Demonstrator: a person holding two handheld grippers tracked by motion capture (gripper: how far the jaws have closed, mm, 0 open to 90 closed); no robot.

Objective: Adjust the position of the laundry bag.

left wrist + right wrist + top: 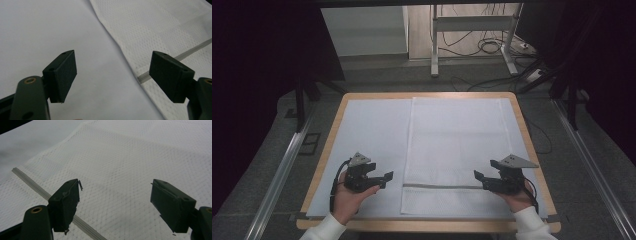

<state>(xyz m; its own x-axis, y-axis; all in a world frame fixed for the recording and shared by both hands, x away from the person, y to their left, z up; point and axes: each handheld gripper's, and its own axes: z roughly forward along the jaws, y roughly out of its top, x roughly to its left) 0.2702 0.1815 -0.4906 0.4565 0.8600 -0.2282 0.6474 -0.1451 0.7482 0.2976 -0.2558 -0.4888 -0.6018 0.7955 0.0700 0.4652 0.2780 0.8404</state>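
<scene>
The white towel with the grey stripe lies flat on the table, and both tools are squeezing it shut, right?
Not quite. The white towel with the grey stripe does lie flat on the table, but both tools are open and hold nothing: the left tool in the left gripper view, the right tool in the right gripper view.

Light fell evenly from above, bright on the surface [367, 125] and dropping off to near black at the left and right edges of the high view. The towel [457, 145] showed no glare; its folds cast only faint, soft shadows. The high view was soft and slightly grainy, with the rails at the sides splaying outward. In both gripper views the black fingers [62, 75] were close, dark and fairly sharp, and the towel's weave [125, 170] blurred toward the far edge. A dark corner cut the right gripper view's top left.
</scene>
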